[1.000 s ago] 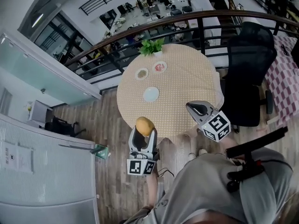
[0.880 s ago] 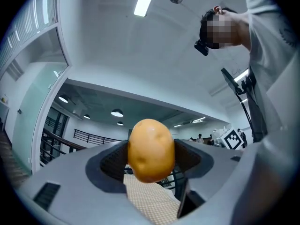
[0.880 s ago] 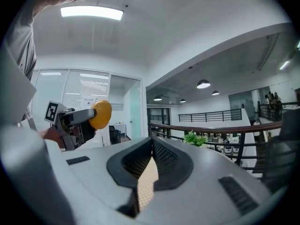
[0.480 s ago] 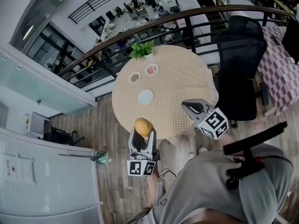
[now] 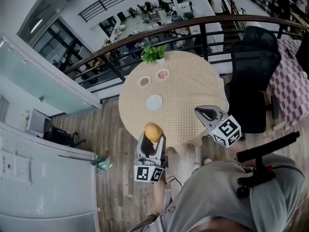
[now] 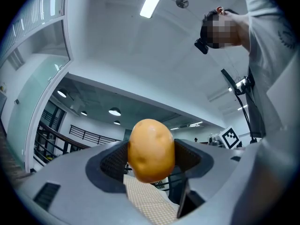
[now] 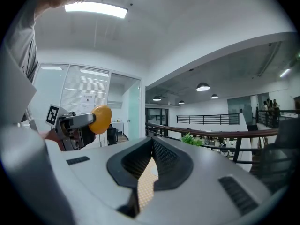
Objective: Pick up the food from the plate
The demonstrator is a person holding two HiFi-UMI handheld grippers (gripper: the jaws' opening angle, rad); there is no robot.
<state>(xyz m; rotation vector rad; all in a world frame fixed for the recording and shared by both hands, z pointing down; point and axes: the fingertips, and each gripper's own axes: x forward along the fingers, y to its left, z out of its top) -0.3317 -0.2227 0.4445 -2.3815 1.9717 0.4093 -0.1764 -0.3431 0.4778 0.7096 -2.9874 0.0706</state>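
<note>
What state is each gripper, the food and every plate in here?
Left hand-held gripper: shut on the potato.
Potato: gripped, held in the air.
Right hand-held gripper: shut, empty.
Pale blue plate: empty.
Brown-food plate: holds food.
Pink-food plate: holds food.

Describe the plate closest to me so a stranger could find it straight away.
On the round table with the plant, find the plate lying alone, nearest the person. It is pale blue and looks bare; the other two plates hold food.

Round table [image 5: 193, 86], potted plant [image 5: 154, 53] at its far edge, black office chair [image 5: 253, 71] beside
</note>
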